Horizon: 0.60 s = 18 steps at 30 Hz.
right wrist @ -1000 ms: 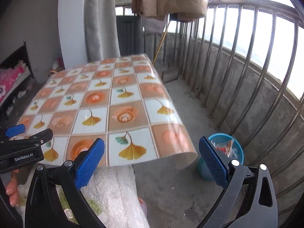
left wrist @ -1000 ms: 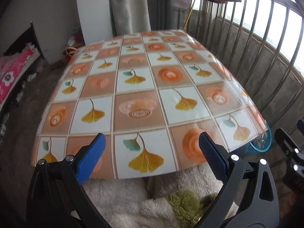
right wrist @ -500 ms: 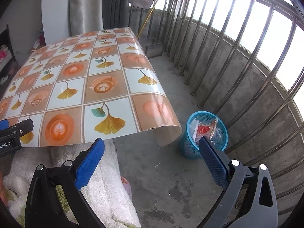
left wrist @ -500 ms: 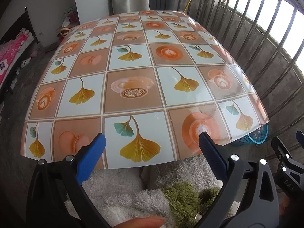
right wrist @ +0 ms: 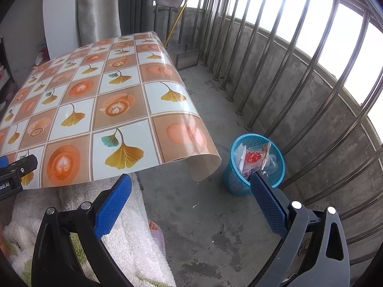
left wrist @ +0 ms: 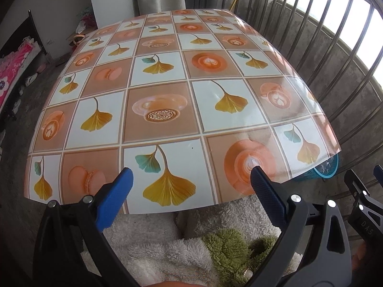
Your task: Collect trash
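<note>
A blue mesh waste basket [right wrist: 253,167] stands on the concrete floor by the railing, holding wrappers and clear plastic trash [right wrist: 255,159]. Its rim peeks out past the table's right corner in the left wrist view [left wrist: 328,168]. My right gripper [right wrist: 190,198] is open and empty, above the floor just left of the basket. My left gripper [left wrist: 190,191] is open and empty over the near edge of the table [left wrist: 167,110], which has a ginkgo-and-coffee patterned cloth. No trash shows on the tabletop.
A metal railing [right wrist: 299,83] with a low concrete wall runs along the right. The tablecloth corner [right wrist: 203,167] hangs curled off the table. A white and green fluffy garment [left wrist: 191,246] lies below both grippers. A bed [left wrist: 12,71] stands at the far left.
Both grippers have tilted down and moved slightly forward. The table looms larger in the left view, and the basket has come fully into the right view, closer to the right finger.
</note>
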Motion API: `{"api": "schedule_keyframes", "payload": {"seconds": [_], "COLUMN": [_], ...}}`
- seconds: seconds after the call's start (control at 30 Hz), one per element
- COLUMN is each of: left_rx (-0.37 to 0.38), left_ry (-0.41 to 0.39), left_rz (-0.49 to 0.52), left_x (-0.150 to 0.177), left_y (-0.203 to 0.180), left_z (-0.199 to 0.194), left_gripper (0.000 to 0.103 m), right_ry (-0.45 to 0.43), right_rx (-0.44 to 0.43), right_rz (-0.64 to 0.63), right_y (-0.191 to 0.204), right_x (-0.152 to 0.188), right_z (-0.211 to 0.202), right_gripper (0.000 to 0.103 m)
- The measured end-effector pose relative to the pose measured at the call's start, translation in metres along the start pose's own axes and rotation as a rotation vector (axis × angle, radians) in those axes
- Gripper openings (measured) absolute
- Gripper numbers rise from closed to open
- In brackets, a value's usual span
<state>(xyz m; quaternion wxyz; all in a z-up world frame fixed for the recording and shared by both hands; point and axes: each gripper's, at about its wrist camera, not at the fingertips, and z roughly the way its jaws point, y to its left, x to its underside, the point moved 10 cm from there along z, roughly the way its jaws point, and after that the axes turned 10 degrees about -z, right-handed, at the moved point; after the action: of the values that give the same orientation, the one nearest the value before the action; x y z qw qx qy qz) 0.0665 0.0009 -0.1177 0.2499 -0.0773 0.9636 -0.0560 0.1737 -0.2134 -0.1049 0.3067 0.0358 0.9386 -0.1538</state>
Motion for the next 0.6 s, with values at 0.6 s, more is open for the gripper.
{"api": "schedule_keyframes", "payload": {"seconds": [0.6], "left_rx": [0.003], "left_ry": [-0.005], "left_rz": [0.022], "left_x": [0.0018], "left_y": [-0.0076], "left_z": [-0.0055], "left_gripper": [0.094], "right_ry": [-0.010], "right_rx": [-0.004], "right_rz": [0.024], "right_y": [-0.0051], "right_x": [0.0016], "right_z": [-0.0032], "right_gripper": [0.097]}}
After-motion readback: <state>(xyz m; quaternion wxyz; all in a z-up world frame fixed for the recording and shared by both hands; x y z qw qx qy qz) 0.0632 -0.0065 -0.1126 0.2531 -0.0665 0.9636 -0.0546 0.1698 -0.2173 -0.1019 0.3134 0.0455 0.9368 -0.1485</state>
